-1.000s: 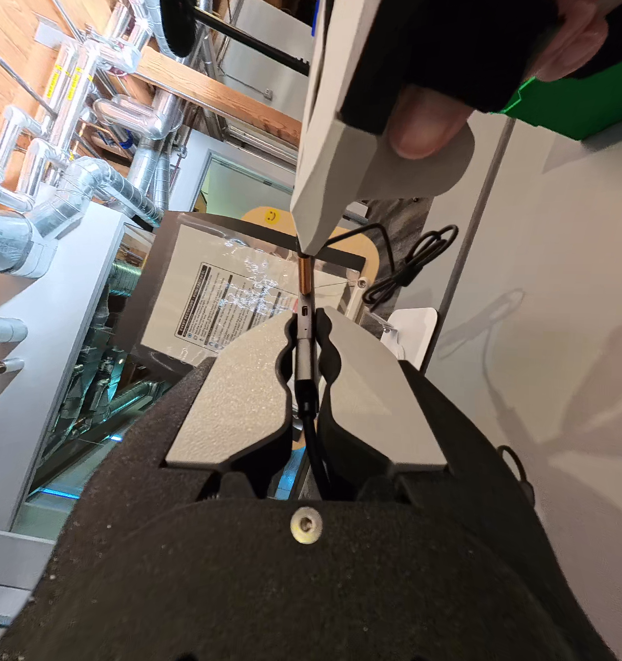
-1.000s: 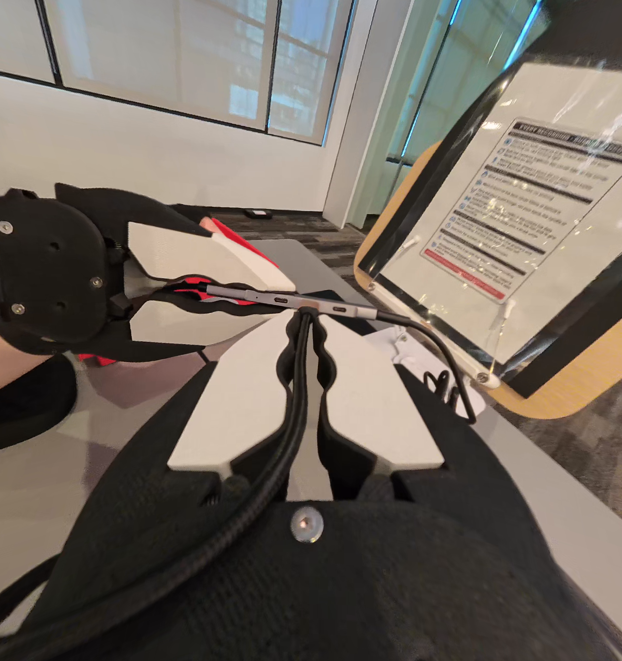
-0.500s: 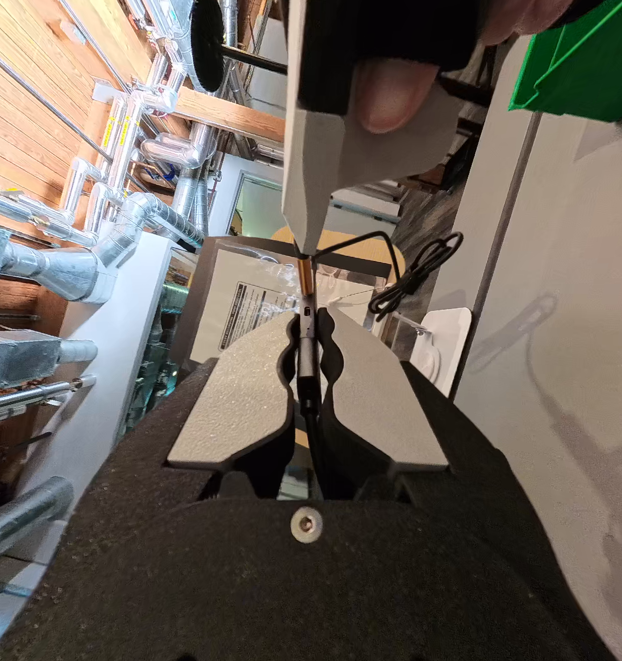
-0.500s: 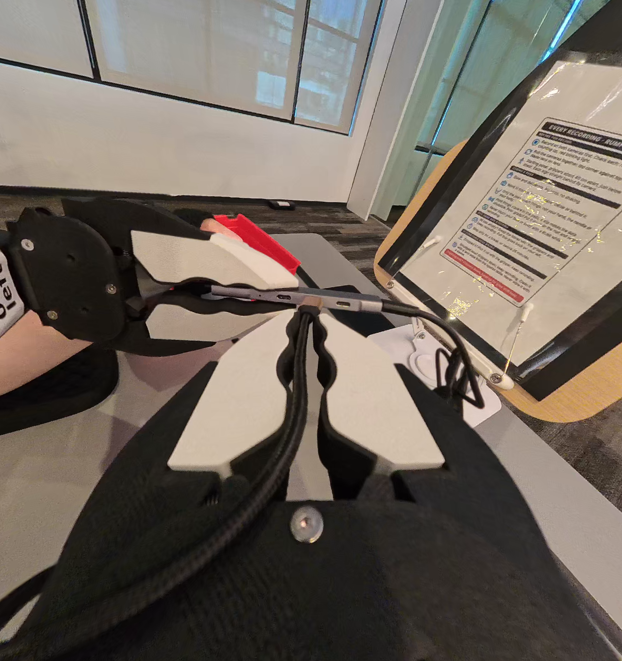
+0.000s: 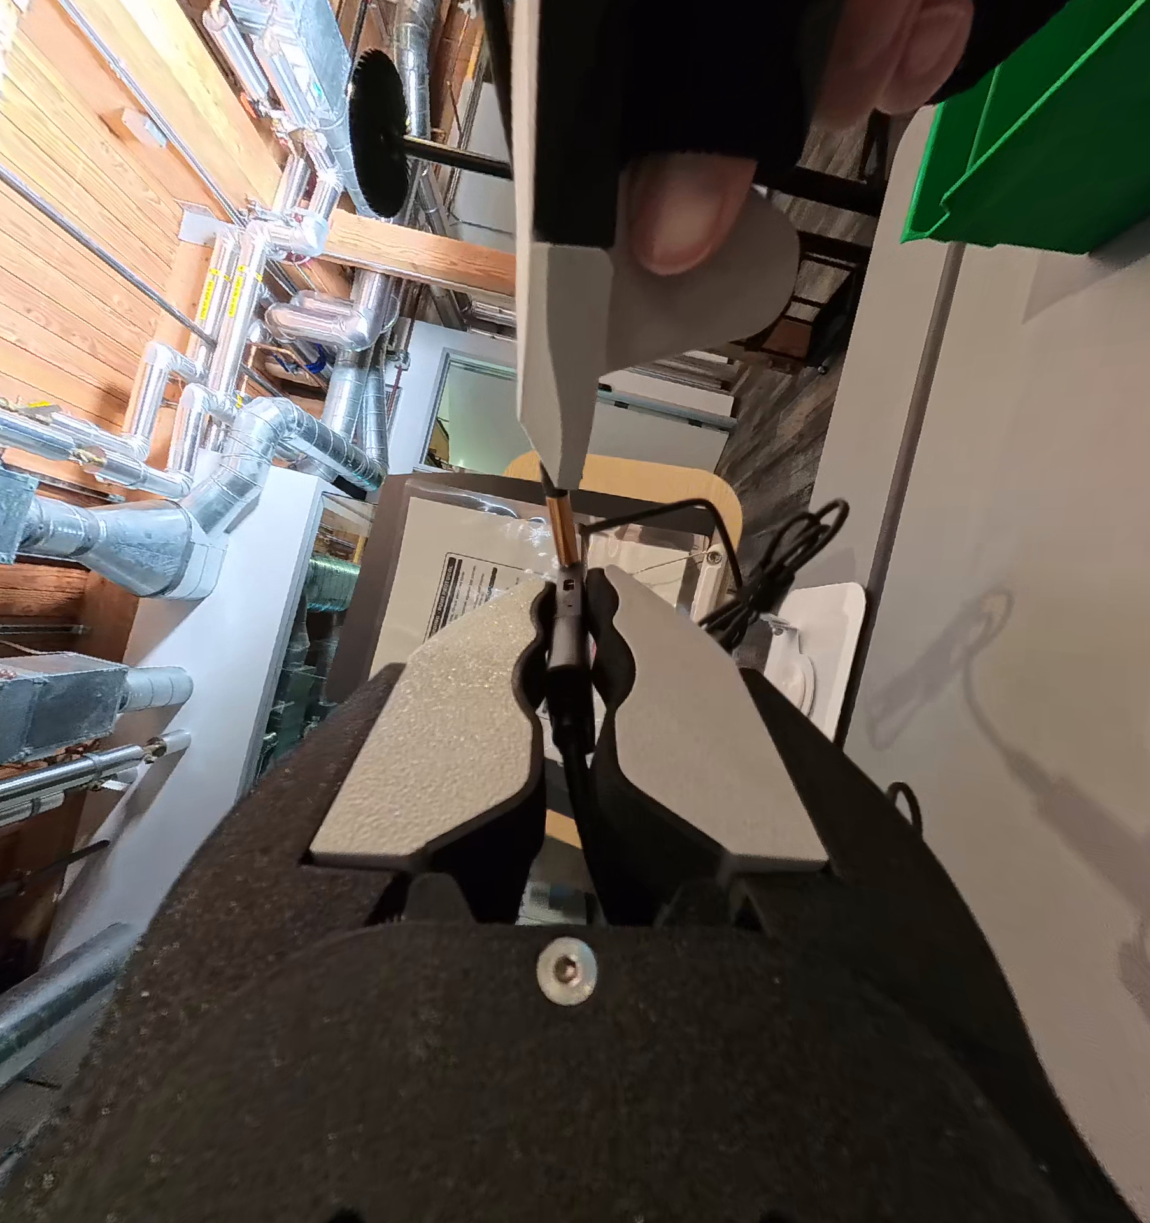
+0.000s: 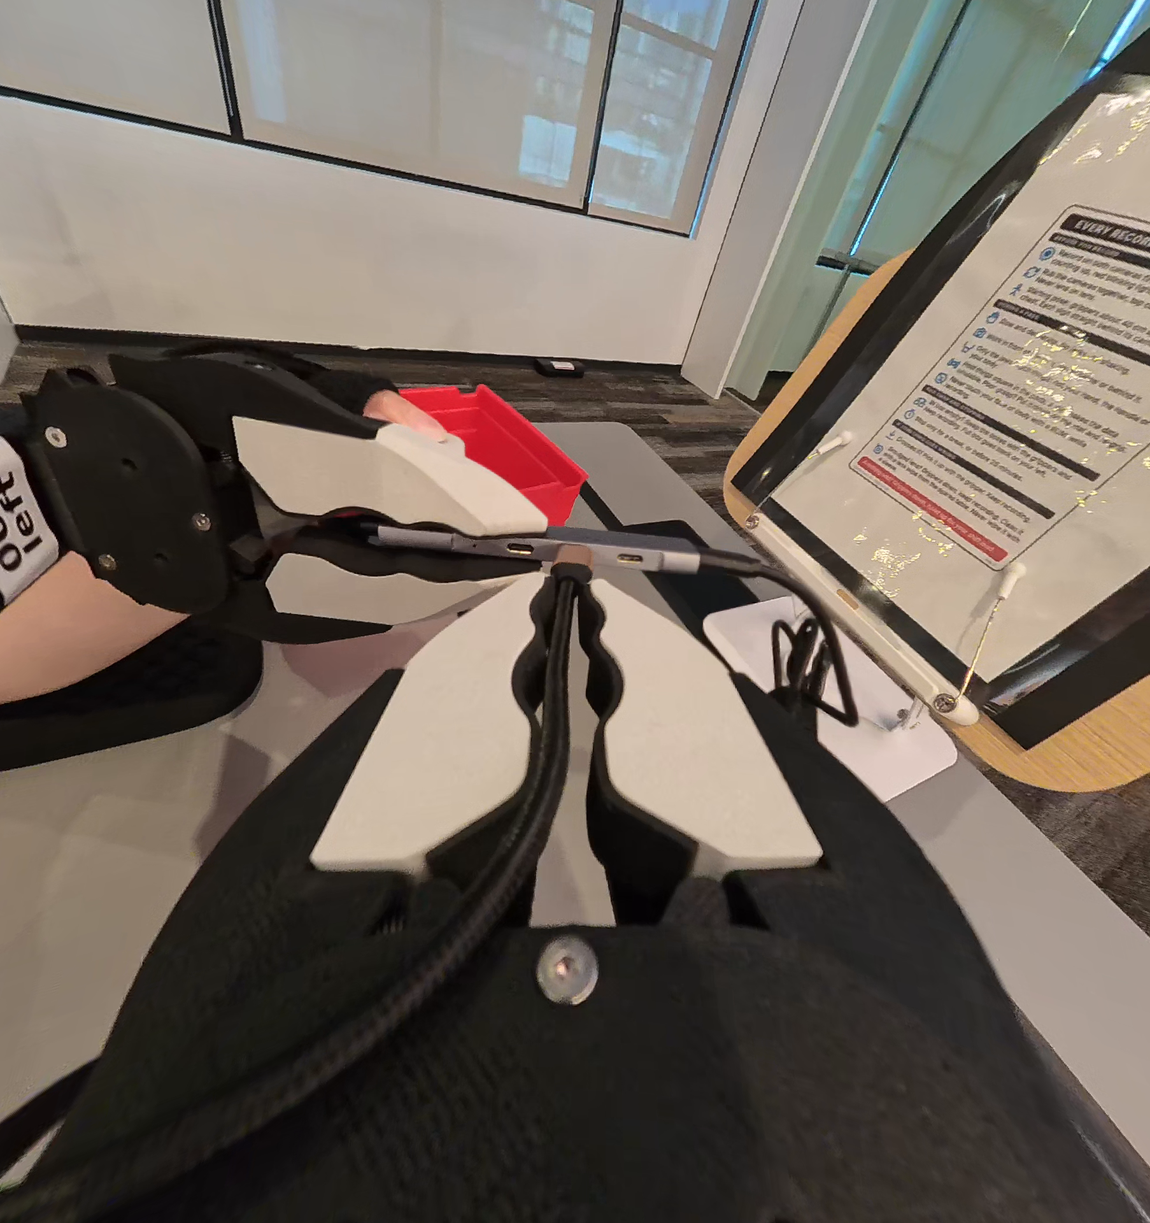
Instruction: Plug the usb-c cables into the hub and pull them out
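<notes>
The fingers [image 5: 460, 715] of the left gripper [image 5: 567, 599] are pressed against a slim grey metal USB-C hub [image 5: 566, 635], seen edge-on in the left wrist view and held in the gap between them. Above the hub's tip stands the copper-coloured plug of the black braided cable [image 5: 562, 533], its upper end disappearing between the pale fingers of the right gripper [image 5: 559, 456], which comes down from the top of the view with a person's fingertip resting on it. A thin black cord [image 5: 691, 513] arcs from the hub to a tangle near a white stand [image 5: 830, 635] on the grey bench [image 5: 1055, 662]. A green plastic bin [image 5: 1055, 132] sits in the upper right corner.

In the right wrist view the right gripper [image 6: 567, 582] fingers pinch the braided cable [image 6: 552, 695] just behind its copper plug [image 6: 571, 554], which is seated in a port on the side of the hub [image 6: 592, 546]. The hub lies level above the bench [image 6: 1022, 926], its left end clamped in the left gripper [image 6: 526, 536]. A red plastic bin [image 6: 499, 443] sits behind, and a framed printed sheet [image 6: 1022, 430] leans at the right.
</notes>
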